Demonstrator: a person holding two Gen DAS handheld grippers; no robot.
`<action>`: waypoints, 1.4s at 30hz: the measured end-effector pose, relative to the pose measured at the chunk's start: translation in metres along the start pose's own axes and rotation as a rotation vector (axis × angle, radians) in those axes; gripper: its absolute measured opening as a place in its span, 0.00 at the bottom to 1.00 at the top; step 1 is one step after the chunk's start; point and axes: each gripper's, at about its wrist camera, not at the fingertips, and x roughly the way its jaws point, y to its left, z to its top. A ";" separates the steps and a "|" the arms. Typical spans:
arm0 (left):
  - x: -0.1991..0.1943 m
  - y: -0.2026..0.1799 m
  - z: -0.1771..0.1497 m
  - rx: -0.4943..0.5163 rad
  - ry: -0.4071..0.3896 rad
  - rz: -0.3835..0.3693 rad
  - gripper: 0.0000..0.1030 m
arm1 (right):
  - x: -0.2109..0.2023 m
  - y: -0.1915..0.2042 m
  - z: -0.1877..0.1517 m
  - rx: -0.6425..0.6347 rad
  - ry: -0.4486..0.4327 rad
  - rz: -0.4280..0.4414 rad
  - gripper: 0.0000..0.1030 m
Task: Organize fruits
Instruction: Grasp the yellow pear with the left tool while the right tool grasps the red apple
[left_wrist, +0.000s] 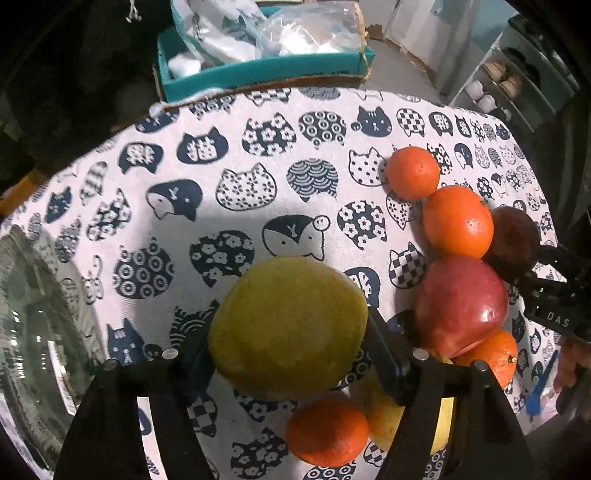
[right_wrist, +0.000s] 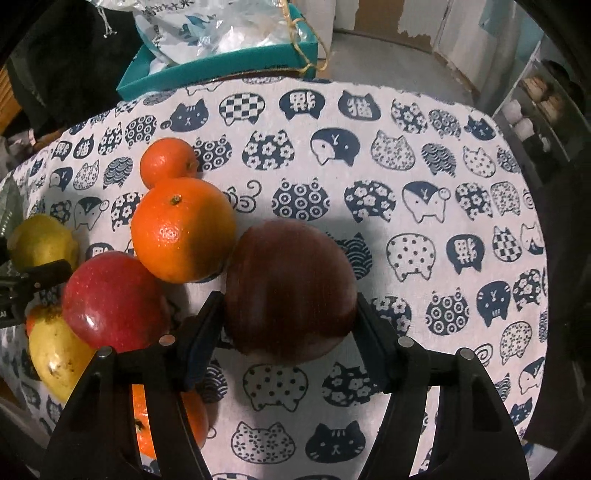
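Observation:
My left gripper (left_wrist: 291, 332) is shut on a yellow-green lemon (left_wrist: 288, 328) and holds it above the cat-print cloth (left_wrist: 207, 229). My right gripper (right_wrist: 290, 299) is shut on a dark red apple (right_wrist: 290, 288); this apple also shows in the left wrist view (left_wrist: 513, 240). On the cloth lie a bright red apple (right_wrist: 110, 299), a big orange (right_wrist: 183, 229), a small orange (right_wrist: 168, 160), a yellow pear (right_wrist: 59, 362) and another orange (right_wrist: 195, 417) under my fingers. The left view shows the red apple (left_wrist: 460, 304), oranges (left_wrist: 458, 221) (left_wrist: 413, 173) (left_wrist: 327, 428).
A clear glass bowl (left_wrist: 33, 343) sits at the left edge of the table. A teal box (left_wrist: 266, 70) with plastic bags stands behind the table. A shoe rack (left_wrist: 506, 85) stands at the far right. A blue-handled tool (left_wrist: 535, 387) lies near the right edge.

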 end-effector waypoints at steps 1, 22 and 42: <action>-0.004 -0.001 -0.001 0.003 -0.010 0.003 0.72 | -0.001 0.001 0.001 0.002 -0.006 -0.002 0.66; -0.081 -0.001 -0.013 -0.012 -0.168 0.049 0.72 | -0.031 0.006 -0.001 0.031 -0.057 0.012 0.59; -0.121 0.018 -0.023 -0.064 -0.243 0.054 0.72 | -0.102 0.023 0.001 -0.009 -0.251 0.022 0.59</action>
